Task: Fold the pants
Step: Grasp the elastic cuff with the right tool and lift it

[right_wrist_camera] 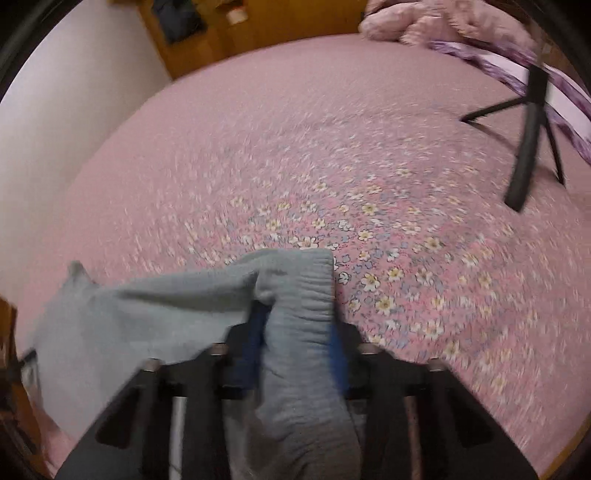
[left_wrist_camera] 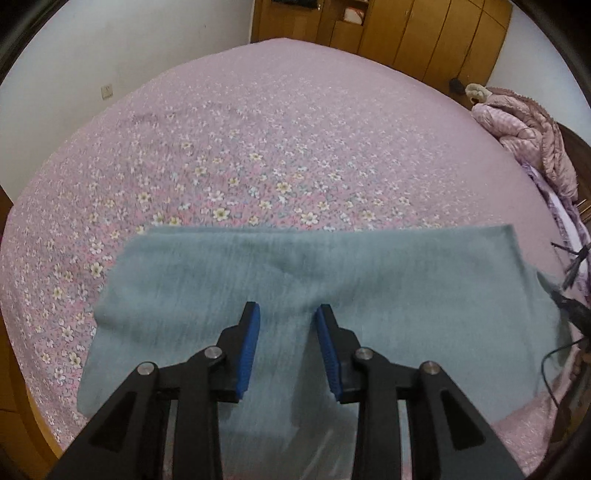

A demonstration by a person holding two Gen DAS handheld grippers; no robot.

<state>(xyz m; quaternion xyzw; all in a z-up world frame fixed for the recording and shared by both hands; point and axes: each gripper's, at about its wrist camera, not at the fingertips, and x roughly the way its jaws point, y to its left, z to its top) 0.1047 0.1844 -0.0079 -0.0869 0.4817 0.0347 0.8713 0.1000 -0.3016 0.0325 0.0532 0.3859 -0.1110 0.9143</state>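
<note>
The grey-blue pants (left_wrist_camera: 314,280) lie folded flat on the pink floral bed sheet (left_wrist_camera: 258,147), near its front edge. My left gripper (left_wrist_camera: 287,317) is open and empty, hovering just above the middle of the pants. In the right wrist view my right gripper (right_wrist_camera: 295,325) is shut on the ribbed waistband end of the pants (right_wrist_camera: 303,295), lifted off the sheet; the rest of the fabric (right_wrist_camera: 129,321) trails to the left. The right gripper's tip (left_wrist_camera: 569,310) shows at the right edge of the left wrist view.
A pink quilted jacket (left_wrist_camera: 524,129) is piled at the bed's far right. A black tripod (right_wrist_camera: 528,122) stands on the bed at the right. Wooden wardrobes (left_wrist_camera: 406,29) and a white wall (left_wrist_camera: 92,55) lie beyond the bed.
</note>
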